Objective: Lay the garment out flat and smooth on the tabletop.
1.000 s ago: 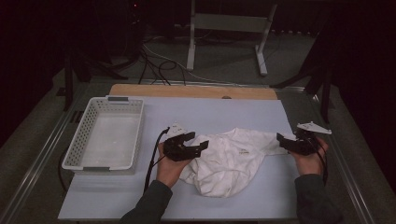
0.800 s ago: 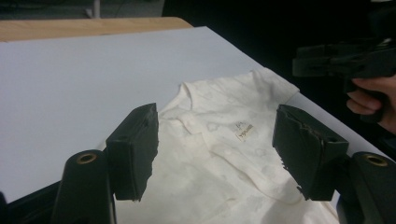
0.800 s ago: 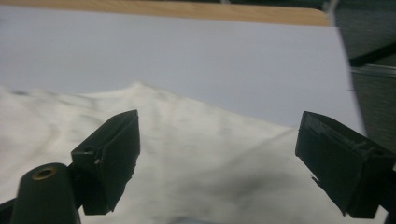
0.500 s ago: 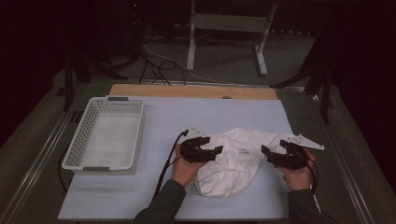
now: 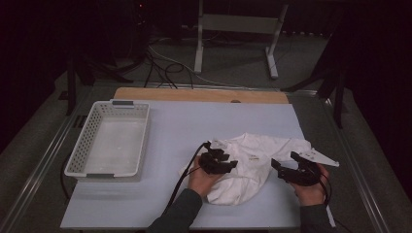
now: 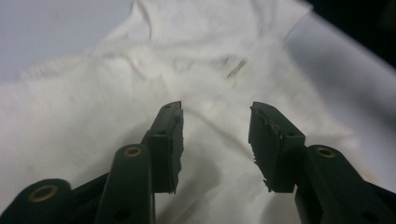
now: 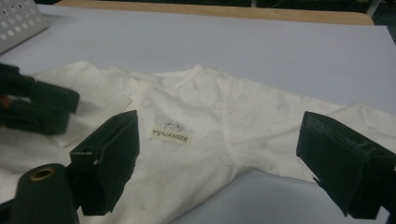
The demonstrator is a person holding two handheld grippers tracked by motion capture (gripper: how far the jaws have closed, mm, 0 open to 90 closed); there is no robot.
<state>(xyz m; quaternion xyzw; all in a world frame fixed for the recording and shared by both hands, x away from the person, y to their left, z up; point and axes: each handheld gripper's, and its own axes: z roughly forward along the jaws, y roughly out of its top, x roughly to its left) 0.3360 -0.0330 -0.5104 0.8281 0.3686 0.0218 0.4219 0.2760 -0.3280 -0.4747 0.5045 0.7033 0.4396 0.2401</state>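
A white garment (image 5: 252, 167) is seen lying rumpled on the pale blue table (image 5: 194, 131), toward its near right side, well apart from the white basket (image 5: 109, 143) at the left. A label (image 7: 171, 136) is visible below the neckline.

The left gripper (image 5: 224, 162) is held over the garment's left part, jaws parted, nothing pinched between them; in the left gripper view the cloth is seen beneath the gap, whether touched or not cannot be told. The right gripper (image 5: 286, 171) is held at the garment's right edge, jaws spread wide and empty, with the cloth lying between and beyond them.

Risks, as judged:
- More than one layer may be taken at the left, since the cloth is bunched and folded there; the garment would then be lifted as a lump rather than spread.
- On the right, the thin edge lies flat on the table; it may be missed if the jaws are closed too high, or the table may be scraped if too low.
- If one side is gripped and the other not, the garment is likely to be dragged askew.
- The left gripper's cable (image 5: 187, 174) trails by the garment and could snag the cloth.
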